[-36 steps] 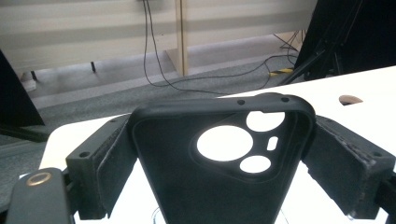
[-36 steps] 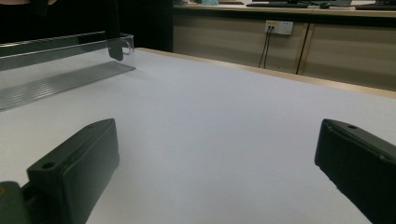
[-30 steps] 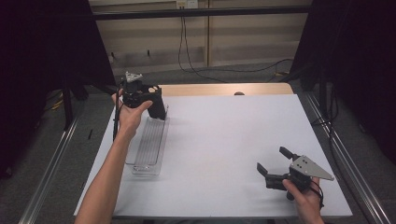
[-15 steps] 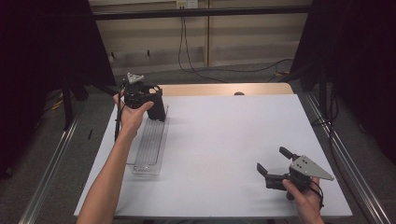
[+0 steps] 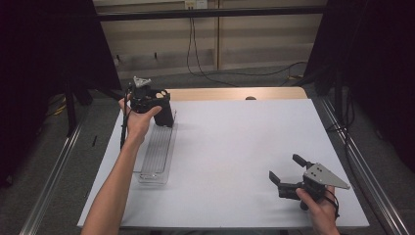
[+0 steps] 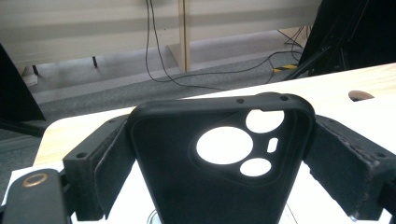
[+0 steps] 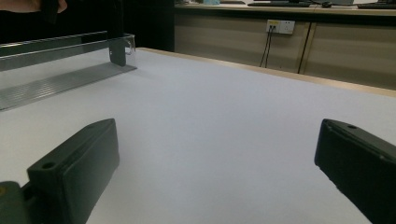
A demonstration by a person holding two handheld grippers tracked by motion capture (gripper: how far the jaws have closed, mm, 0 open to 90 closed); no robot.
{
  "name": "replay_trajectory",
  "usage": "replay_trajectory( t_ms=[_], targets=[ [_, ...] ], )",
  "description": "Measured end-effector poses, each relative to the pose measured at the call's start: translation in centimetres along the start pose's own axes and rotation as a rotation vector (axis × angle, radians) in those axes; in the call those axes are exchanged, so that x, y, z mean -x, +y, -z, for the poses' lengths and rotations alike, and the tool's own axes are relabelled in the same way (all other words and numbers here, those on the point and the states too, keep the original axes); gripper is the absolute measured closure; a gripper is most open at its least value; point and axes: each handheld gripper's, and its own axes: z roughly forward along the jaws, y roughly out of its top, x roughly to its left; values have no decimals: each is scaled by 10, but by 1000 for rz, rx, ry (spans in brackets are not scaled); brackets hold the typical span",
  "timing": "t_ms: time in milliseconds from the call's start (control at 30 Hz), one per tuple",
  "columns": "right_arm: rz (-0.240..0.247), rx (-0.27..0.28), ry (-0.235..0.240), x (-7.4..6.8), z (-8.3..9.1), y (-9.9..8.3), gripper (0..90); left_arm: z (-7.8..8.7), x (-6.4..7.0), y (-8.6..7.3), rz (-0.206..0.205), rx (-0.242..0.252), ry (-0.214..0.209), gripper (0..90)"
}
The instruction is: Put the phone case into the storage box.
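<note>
Jaws of the left gripper (image 5: 165, 116) clamp a black phone case (image 5: 164, 115) over the far end of the clear tray (image 5: 155, 152) in the high view; right gripper (image 5: 285, 171) rests spread, empty. Left gripper view: case (image 6: 219, 168) pinched upright at both edges. Right gripper view: jaws wide apart above the white table (image 7: 224, 121).

Phone case (image 5: 164, 115) over tray's (image 5: 155, 152) far end, tray on table's (image 5: 235, 147) left

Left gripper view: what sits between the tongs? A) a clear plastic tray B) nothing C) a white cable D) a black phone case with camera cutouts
D: the left tongs are shut on the black soft phone case with round camera cutouts, its sides pressed between the padded jaws; in the high view it is held at the far end of the clear ribbed plastic tray.
</note>
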Motion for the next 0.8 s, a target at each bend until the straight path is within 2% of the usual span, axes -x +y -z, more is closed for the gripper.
replay_trajectory(
  t_ms=[333, 400, 533, 733, 800],
  targets=[
    [-1, 1, 2, 0, 0, 0, 0, -4, 1, 2, -3, 30, 4, 127],
    [-3, 1, 1, 0, 0, 0, 0, -5, 1, 1, -13, 25, 7, 140],
    [-2, 1, 4, 0, 0, 0, 0, -7, 1, 0, -3, 24, 9, 127],
    [0, 1, 8, 0, 0, 0, 0, -5, -2, 0, -9, 38, -23, 92],
    [0, 1, 9, 0, 0, 0, 0, -4, -2, 0, 2, 42, -31, 70]
  ],
)
